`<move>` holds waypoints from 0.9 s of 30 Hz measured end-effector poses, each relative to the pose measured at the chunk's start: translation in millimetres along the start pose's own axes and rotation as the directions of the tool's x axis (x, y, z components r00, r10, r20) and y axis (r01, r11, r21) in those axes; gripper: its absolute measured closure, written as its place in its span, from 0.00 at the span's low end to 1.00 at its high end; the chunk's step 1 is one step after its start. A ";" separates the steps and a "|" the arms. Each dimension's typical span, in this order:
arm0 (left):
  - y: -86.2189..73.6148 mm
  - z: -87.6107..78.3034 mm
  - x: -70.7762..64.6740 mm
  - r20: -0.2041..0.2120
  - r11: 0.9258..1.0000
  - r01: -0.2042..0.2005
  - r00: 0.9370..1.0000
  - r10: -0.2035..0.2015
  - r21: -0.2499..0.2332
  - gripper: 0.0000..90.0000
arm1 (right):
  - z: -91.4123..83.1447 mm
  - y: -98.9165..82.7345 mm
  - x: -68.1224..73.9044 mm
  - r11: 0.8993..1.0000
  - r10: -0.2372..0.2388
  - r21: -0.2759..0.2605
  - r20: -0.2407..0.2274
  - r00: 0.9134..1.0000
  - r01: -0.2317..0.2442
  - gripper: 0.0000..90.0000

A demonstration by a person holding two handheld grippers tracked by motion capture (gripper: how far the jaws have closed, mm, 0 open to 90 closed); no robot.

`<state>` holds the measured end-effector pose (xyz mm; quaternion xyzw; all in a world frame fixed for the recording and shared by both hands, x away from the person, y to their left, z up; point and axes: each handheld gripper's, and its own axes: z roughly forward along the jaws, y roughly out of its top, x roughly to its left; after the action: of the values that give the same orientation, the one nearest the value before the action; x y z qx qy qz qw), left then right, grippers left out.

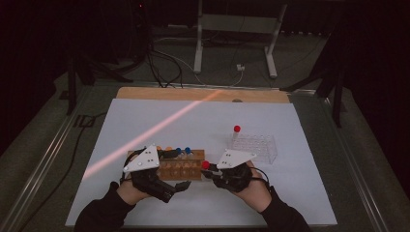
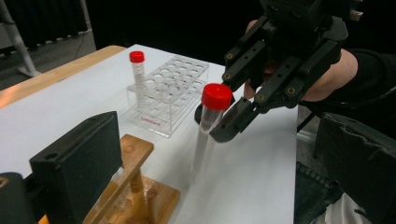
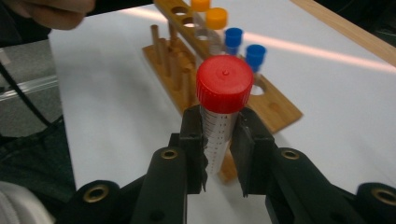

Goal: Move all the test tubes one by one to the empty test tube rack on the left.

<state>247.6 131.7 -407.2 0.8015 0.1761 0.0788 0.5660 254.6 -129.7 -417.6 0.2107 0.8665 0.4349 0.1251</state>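
The left tool [image 1: 181, 186] rests low at the near left of the bench [image 1: 145, 121], its jaws standing wide with nothing between them. Just beyond and to the right of it sits the wooden rack [image 1: 181, 169], which carries orange-capped and blue-capped tubes [image 3: 233, 39] in its top holes.

Right of that rack, the right tool [image 3: 218, 149] is clamped on a red-capped tube [image 3: 219, 121], gripping it just under the cap. The tube stands upright between the jaws, its long axis running straight up and down, and its lower end hangs clear above the bench, just off the right end of the wooden rack.

Farther right and a little beyond the right tool stands the clear plastic rack [image 1: 256, 145], with another red-capped tube [image 1: 236, 133] upright in a near-left hole. I judge this is where the held tube is bound: the clear rack lies forward and to the right of the right tool, nearer that hand than the other, and the tube is already aligned to drop straight into a hole.
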 end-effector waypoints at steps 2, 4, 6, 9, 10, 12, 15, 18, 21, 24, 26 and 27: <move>0.3 0.9 -1.6 0.004 1.000 -0.006 1.000 0.006 -0.003 0.03 | 2.0 0.5 3.4 1.000 -0.007 0.005 -0.010 1.000 0.008 0.83; 0.5 1.8 -2.9 0.010 1.000 -0.008 1.000 0.008 -0.006 0.06 | 4.4 0.7 6.7 1.000 -0.012 0.008 -0.022 1.000 0.012 0.83; 0.1 2.6 -4.5 0.013 1.000 -0.013 1.000 0.013 -0.007 0.10 | 6.4 1.1 9.6 1.000 -0.017 0.012 -0.031 0.999 0.018 0.84; -0.9 4.7 -6.0 0.018 1.000 -0.025 1.000 0.025 -0.006 0.20 | 8.8 2.0 13.1 1.000 -0.026 0.013 -0.044 0.999 0.027 0.83; -1.4 5.4 -6.4 0.020 1.000 -0.026 0.999 0.026 -0.007 0.23 | 9.5 2.3 14.2 1.000 -0.026 0.015 -0.047 0.999 0.027 0.83; -2.1 6.6 -6.6 0.019 1.000 -0.028 0.999 0.028 -0.008 0.30 | 10.6 2.6 16.2 0.999 -0.031 0.017 -0.053 0.998 0.032 0.83; -3.4 8.4 -7.1 0.018 0.999 -0.035 0.999 0.035 -0.003 0.41 | 11.6 3.2 18.2 0.999 -0.035 0.017 -0.061 0.998 0.036 0.83; -4.3 10.3 -7.7 0.022 0.999 -0.041 0.999 0.041 0.003 0.50 | 12.3 3.8 19.8 0.999 -0.038 0.015 -0.068 0.997 0.039 0.83; -4.8 12.2 -8.1 0.017 0.999 -0.043 0.999 0.043 0.009 0.58 | 12.7 4.7 21.6 0.999 -0.044 0.014 -0.072 0.996 0.045 0.83; -5.6 13.3 -8.3 0.001 0.998 -0.054 0.999 0.054 0.016 0.61 | 12.6 5.3 23.1 0.999 -0.045 0.015 -0.076 0.996 0.047 0.83; -6.1 13.4 -7.9 0.001 0.998 -0.057 0.998 0.057 0.019 0.63 | 12.5 5.4 23.5 0.999 -0.044 0.016 -0.079 0.996 0.046 0.84; -6.1 13.5 -8.0 0.003 0.998 -0.056 0.998 0.056 0.020 0.64 | 12.5 5.4 23.7 0.999 -0.043 0.016 -0.080 0.996 0.044 0.83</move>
<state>243.4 118.6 -417.0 0.8119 0.1538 0.0917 0.5557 240.1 -106.8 -421.4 0.1753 0.8790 0.4325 0.0981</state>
